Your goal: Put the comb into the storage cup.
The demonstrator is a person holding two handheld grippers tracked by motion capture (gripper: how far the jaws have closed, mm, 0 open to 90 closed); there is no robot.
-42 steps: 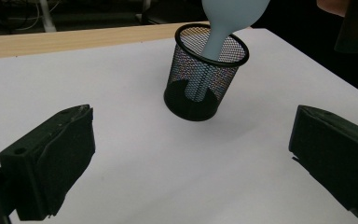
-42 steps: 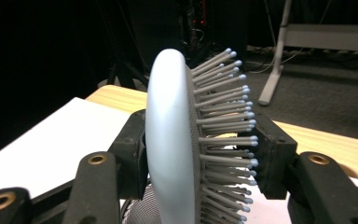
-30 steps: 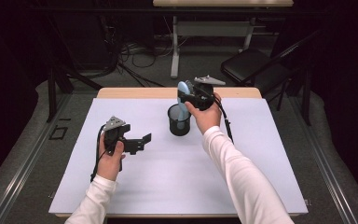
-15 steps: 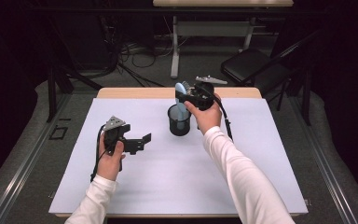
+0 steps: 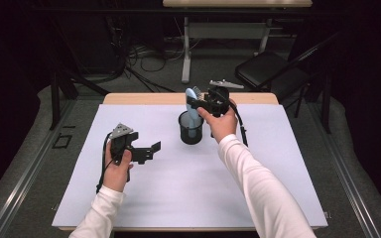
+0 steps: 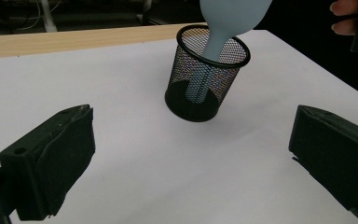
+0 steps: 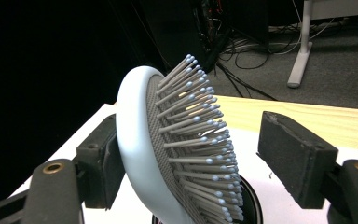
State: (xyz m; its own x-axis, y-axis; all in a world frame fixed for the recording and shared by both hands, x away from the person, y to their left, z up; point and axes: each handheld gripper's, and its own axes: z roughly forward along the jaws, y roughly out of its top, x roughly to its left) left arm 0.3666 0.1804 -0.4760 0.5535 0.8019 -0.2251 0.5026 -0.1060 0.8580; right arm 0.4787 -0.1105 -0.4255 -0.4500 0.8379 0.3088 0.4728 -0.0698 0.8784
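Note:
A black mesh cup (image 5: 190,133) stands at the table's back middle. A pale blue hairbrush (image 5: 192,98) stands in it handle down, head sticking out above the rim. My right gripper (image 5: 202,102) is open around the brush head (image 7: 168,154): in the right gripper view the left jaw lies against the brush's smooth back and the right jaw stands off the bristle tips. My left gripper (image 5: 151,151) is held low over the table's left side, open and holding nothing. In the left gripper view (image 6: 191,163) it looks toward the cup (image 6: 205,84) and the brush handle (image 6: 214,42) inside.
A white sheet (image 5: 178,193) covers the table, with a wooden strip (image 5: 144,98) along the far edge. Beyond the table are a dark chair (image 5: 265,69), a desk leg (image 5: 185,49) and floor cables (image 5: 129,54).
The right hand and gripper have drifted a touch left at the cup. The left gripper has stayed put.

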